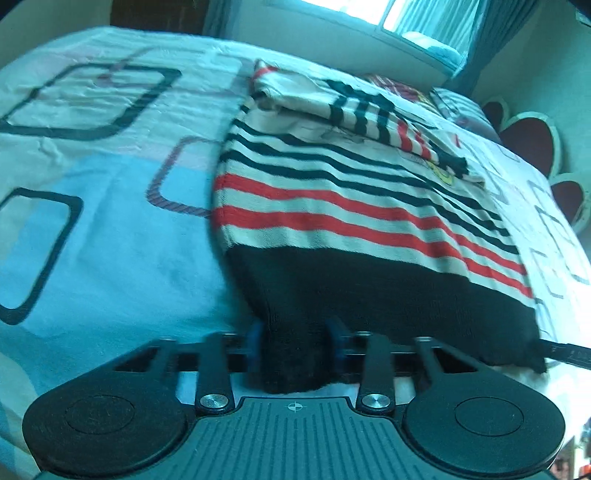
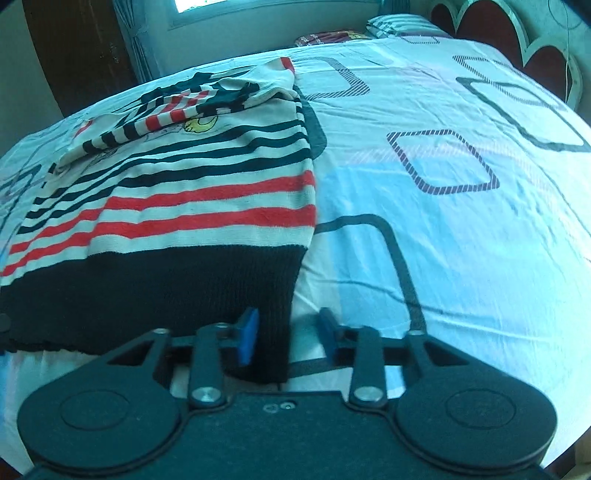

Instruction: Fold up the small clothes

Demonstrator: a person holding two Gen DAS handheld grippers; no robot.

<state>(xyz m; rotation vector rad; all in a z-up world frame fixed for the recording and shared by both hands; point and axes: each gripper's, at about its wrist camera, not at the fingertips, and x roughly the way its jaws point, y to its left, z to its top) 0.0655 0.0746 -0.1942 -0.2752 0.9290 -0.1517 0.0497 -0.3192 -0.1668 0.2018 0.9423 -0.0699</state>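
Observation:
A small knitted sweater (image 1: 351,206) with black, red and cream stripes and a black hem lies flat on the bed, sleeves folded over its upper part. My left gripper (image 1: 295,343) has its blue pads on both sides of the hem's left corner, jaws a little apart with the black cloth filling the gap. In the right wrist view the sweater (image 2: 184,192) lies to the left. My right gripper (image 2: 288,339) straddles the hem's right corner; the cloth touches the left pad, and a gap shows beside the right pad.
The bed sheet (image 2: 443,184) is pale blue and white with dark rounded squares. A red heart-shaped headboard (image 2: 498,29), pillows (image 2: 399,26) and a window (image 1: 424,22) lie beyond. A dark wooden door (image 2: 74,48) stands at the far left.

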